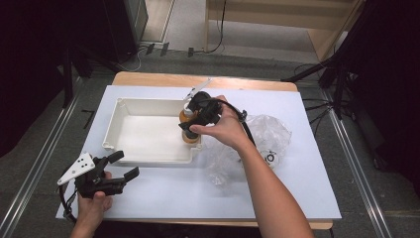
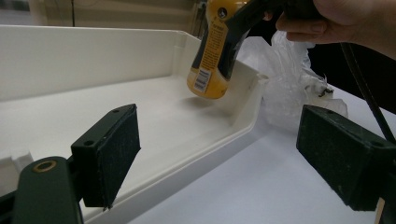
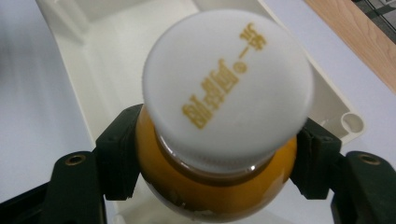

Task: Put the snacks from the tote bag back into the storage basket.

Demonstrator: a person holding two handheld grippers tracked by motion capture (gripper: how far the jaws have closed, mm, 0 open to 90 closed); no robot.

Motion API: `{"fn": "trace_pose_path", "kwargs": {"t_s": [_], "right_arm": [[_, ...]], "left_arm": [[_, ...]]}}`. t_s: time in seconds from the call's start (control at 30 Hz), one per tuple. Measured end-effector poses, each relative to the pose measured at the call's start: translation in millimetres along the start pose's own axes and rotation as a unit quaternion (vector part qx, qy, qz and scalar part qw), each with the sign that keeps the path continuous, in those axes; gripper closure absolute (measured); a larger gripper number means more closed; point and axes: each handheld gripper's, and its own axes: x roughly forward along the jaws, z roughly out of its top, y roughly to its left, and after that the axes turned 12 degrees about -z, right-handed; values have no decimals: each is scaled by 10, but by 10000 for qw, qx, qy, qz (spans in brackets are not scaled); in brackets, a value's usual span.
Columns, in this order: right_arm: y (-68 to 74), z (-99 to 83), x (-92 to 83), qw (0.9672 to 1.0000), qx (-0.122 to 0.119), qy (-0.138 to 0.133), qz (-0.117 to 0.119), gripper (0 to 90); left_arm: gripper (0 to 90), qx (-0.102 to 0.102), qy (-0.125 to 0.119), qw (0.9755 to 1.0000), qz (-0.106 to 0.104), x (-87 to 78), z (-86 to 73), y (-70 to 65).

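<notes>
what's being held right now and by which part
The right gripper holds a yellow bottle by its shoulder, just under the white cap, over the white tray. The left gripper is open, holding nothing.

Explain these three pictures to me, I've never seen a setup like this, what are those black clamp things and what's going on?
A person at a table holds a clamp tool in each hand; there is no robot arm. One picture looks down from above; the other two come from cameras riding on each tool, looking along its black jaws.

On the white table top sit a white plastic tray and a crumpled clear plastic bag.

The right hand-held gripper grips a yellow bottle with a white cap by its sides, hanging just above the tray's near corner. The left hand-held gripper waits open, holding nothing, beside the tray.
</notes>
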Motion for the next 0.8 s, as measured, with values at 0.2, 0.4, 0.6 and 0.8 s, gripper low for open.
{"fn": "trace_pose_path", "kwargs": {"t_s": [0.2, 0.4, 0.6, 0.8], "right_arm": [[7, -36, 50, 10000, -2, 42, 12, 305], [25, -65, 88, 10000, 10, 79, 3, 305], [30, -84, 115, 9999, -30, 127, 29, 304], [35, -96, 123, 9999, -31, 150, 24, 304]], "left_arm": [[137, -9, -10, 10000, 5, 0, 1, 1], [137, -9, 3, 10000, -9, 3, -1, -2], [137, -11, -3, 10000, -9, 3, -1, 1], [137, -5, 23, 10000, -6, 12, -5, -1]]}}
